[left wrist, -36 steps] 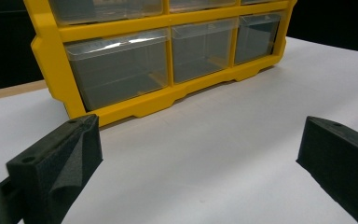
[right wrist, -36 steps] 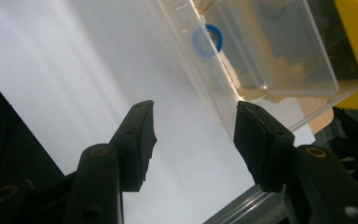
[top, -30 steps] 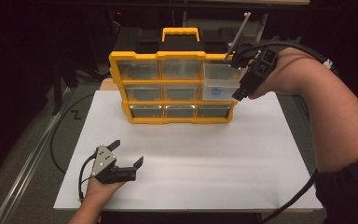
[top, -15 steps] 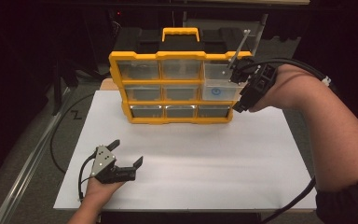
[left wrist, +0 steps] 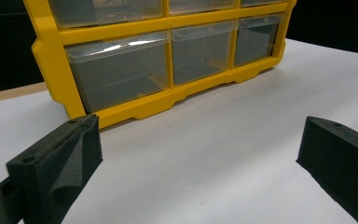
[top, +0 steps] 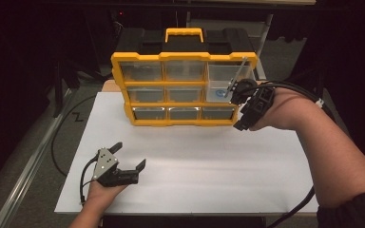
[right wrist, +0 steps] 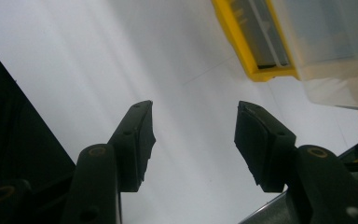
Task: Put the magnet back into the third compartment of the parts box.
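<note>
While the right gripper [top: 241, 121] hangs at the right end of the organizer [top: 185, 88] with its jaws half apart and nothing between them, it probably prepares to work on the clear drawer [top: 228, 80] that sticks out at the upper right of this yellow box. At the lower left, the left gripper [top: 130, 161] rests on the white table [top: 209, 161], jaws wide and empty, seemingly only waiting. Dark floor and black curtains surround the table.

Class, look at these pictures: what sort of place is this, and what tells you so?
Probably a lab or recording workbench: a white table, a yellow drawer organiser, hand-held cabled tools such as the left tool, and dark surroundings.
</note>
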